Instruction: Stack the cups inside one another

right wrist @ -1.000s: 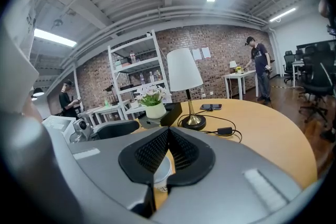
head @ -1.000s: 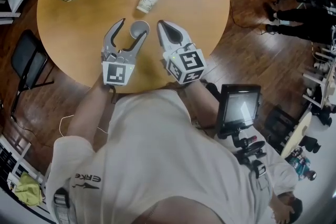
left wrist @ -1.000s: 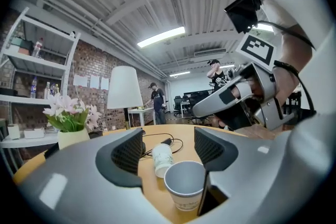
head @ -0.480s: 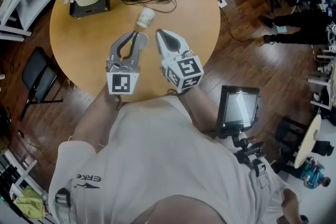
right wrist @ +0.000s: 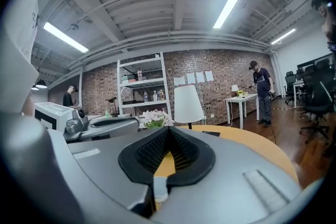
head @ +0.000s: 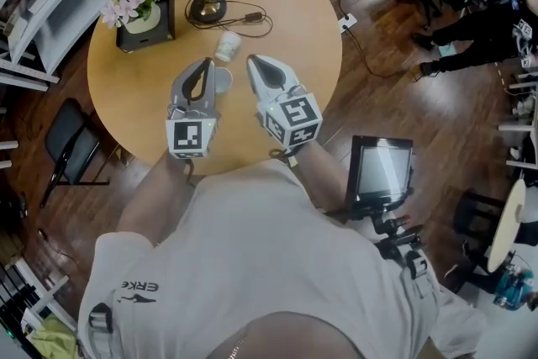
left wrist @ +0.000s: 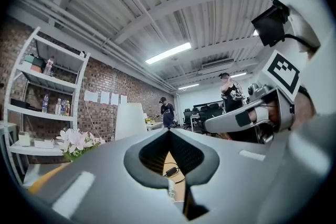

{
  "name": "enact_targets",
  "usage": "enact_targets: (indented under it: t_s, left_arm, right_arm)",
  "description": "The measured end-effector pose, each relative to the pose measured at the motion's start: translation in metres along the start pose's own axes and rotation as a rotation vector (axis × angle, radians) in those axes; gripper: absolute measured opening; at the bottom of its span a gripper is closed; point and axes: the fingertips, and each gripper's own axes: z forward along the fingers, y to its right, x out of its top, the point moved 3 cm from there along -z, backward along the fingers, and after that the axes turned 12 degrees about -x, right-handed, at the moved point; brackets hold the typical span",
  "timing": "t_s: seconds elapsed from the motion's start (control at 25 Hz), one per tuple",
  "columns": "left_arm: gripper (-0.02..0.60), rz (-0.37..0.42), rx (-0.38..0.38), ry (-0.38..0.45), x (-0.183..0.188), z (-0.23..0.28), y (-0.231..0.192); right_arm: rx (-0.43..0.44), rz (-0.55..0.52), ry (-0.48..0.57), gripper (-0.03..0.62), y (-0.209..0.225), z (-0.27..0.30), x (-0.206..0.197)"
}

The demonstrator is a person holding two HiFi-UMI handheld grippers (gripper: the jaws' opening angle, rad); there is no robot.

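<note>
Nearest us on the lamp's near side, both tools hang over the round table (head: 296, 23), pointing toward the lamp (head: 206, 7). The left gripper (head: 205, 63) has just been closing. Its jaws now meet at the tips, and its own view shows only the empty notch between them, so we judge it holds nothing. The right gripper (head: 255, 60) is likewise closed on nothing. Between the two tool bodies, farther from the lamp than either pair of tips, the upright cup (head: 224, 81) stands on the table, mouth up. It sits just beside the left gripper, on that tool's right, and the tool covers part of its rim. A step closer to the lamp, just short of the base and cable, the tipped cup (head: 228, 45) lies on its side. Its long axis runs roughly from us toward the lamp, much the line both tools point along. We cannot tell which end is its mouth. It lies ahead of both pairs of tips and about midway between them, so neither hand is clearly nearer. The upright cup favours the left hand, though we think that tool would have to open, draw back from the lamp and drop to span it.
</note>
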Motion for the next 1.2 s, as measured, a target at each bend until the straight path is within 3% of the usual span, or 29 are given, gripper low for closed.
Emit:
enact_targets:
  t_s: [0.24,0.52,1.2]
  left_arm:
    - [0.001,0.002,0.016,-0.026,-0.006,0.005,-0.007]
    - [0.002,-0.031,0.046,-0.092,-0.036,0.016,-0.024]
    - [0.002,-0.168,0.029,-0.279,-0.144,0.056,-0.068]
  right_arm:
    - [0.011,0.002,-0.014,0.014,0.004,0.011,-0.004]
    - [-0.021,-0.002,-0.119,0.014,0.018,0.045,-0.033]
    - [-0.076,0.036,-0.405,0.014,0.049,0.140,-0.135]
